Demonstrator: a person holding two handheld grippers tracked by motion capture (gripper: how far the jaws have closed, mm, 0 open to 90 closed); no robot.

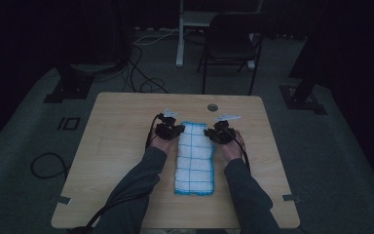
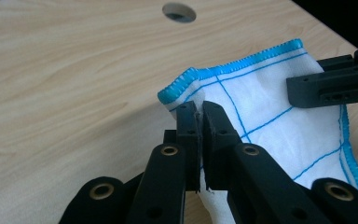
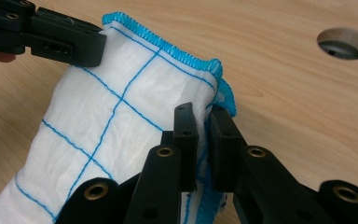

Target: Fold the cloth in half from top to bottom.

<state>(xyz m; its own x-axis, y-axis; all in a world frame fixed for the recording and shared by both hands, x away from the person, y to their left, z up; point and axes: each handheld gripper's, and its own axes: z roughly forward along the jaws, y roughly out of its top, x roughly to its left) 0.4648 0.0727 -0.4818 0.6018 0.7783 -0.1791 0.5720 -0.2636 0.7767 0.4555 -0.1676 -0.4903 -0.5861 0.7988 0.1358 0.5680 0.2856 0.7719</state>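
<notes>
A white cloth [image 1: 194, 158] with blue grid lines and a blue stitched hem lies folded into a long strip on the wooden table [image 1: 121, 126], running from the table's middle toward the near edge. My left gripper [image 1: 171, 130] is shut on the cloth's far left corner [image 2: 186, 88]. At the far right corner [image 3: 216, 74], my right gripper [image 1: 217, 132] is shut on the hem. In the left gripper view the cloth [image 2: 279, 126] rises slightly between the two grippers; the right gripper view shows the cloth [image 3: 121, 116] the same way.
A round cable hole [image 1: 212, 107] is in the table just beyond the cloth. A dark chair [image 1: 231, 44] and a white desk leg [image 1: 180, 34] stand on the floor behind the table, and cables [image 1: 141, 73] lie there too.
</notes>
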